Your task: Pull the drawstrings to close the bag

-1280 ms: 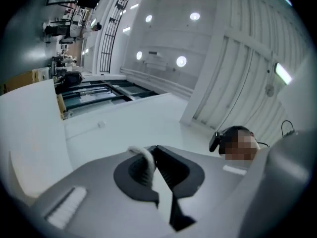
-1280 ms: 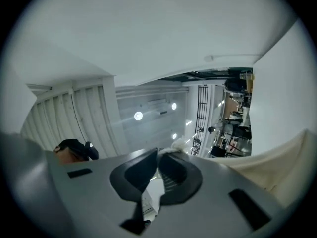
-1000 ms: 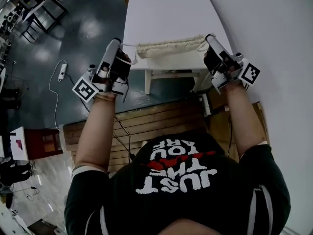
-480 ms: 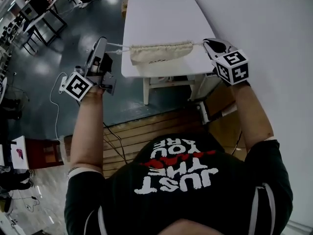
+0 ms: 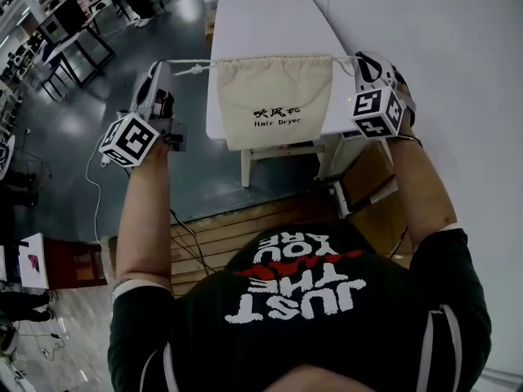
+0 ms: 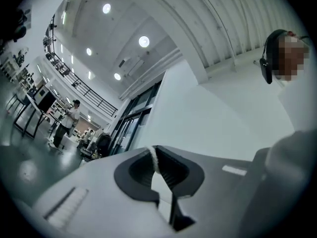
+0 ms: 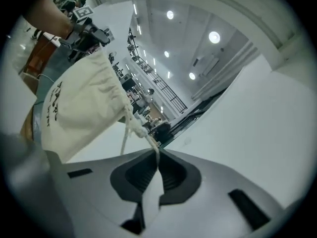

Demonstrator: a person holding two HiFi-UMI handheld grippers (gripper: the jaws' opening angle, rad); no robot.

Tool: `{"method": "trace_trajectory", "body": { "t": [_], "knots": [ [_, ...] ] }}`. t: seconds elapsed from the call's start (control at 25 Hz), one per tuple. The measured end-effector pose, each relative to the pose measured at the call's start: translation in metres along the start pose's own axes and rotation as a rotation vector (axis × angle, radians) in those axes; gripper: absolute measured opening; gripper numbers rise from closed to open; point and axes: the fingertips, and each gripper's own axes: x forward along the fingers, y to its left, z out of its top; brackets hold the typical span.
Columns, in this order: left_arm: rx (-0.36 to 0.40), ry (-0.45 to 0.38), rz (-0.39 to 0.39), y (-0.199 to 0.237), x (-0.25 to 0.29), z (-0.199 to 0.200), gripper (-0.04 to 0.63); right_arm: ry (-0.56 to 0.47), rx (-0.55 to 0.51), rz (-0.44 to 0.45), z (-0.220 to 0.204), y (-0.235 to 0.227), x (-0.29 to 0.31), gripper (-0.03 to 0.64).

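A cream cloth bag [image 5: 274, 96] with black print hangs in the air in front of the white table [image 5: 261, 23], strung between both grippers by its white drawstrings. My left gripper [image 5: 158, 70] is shut on the left drawstring [image 5: 189, 65]; a bit of cord [image 6: 153, 157] shows between its jaws in the left gripper view. My right gripper [image 5: 365, 61] is shut on the right drawstring [image 5: 345, 64]. In the right gripper view the cord [image 7: 143, 133] runs from the jaws to the gathered bag mouth [image 7: 116, 90]. The bag's top edge is bunched.
The white table stands against a white wall [image 5: 441, 47] on the right. Below the bag are the table's legs [image 5: 245, 158] and wooden floor planks [image 5: 245, 211]. Desks and chairs [image 5: 57, 23] stand far left on a dark floor; a white cable [image 5: 91, 166] lies there.
Both grippers rose and rolled, lifting the bag off the table edge. It lay flat and bunched before; now it hangs full length with its print showing.
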Motion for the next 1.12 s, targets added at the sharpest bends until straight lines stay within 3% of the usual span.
{"method": "trace_trajectory", "body": {
  "t": [0.24, 0.48, 0.8, 0.96, 1.12],
  "knots": [
    [-0.07, -0.02, 0.086, 0.018, 0.013, 0.012, 0.005, -0.025, -0.004, -0.035, 0.018, -0.011, 0.001, 0.012],
    [-0.009, 0.027, 0.216, 0.039, 0.018, 0.007, 0.003, -0.031, 0.037, -0.052, 0.016, -0.017, 0.0, 0.012],
    [0.227, 0.17, 0.327, 0.061, 0.01, 0.004, 0.005, 0.013, 0.071, -0.079, -0.001, -0.04, -0.002, 0.012],
    [0.414, 0.278, 0.398, 0.069, 0.009, 0.004, 0.005, 0.015, 0.054, -0.095, 0.002, -0.045, -0.006, 0.012],
    [0.409, 0.289, 0.481, 0.09, 0.002, 0.012, 0.005, 0.004, 0.088, -0.104, 0.004, -0.052, -0.007, 0.012]
  ]
}}
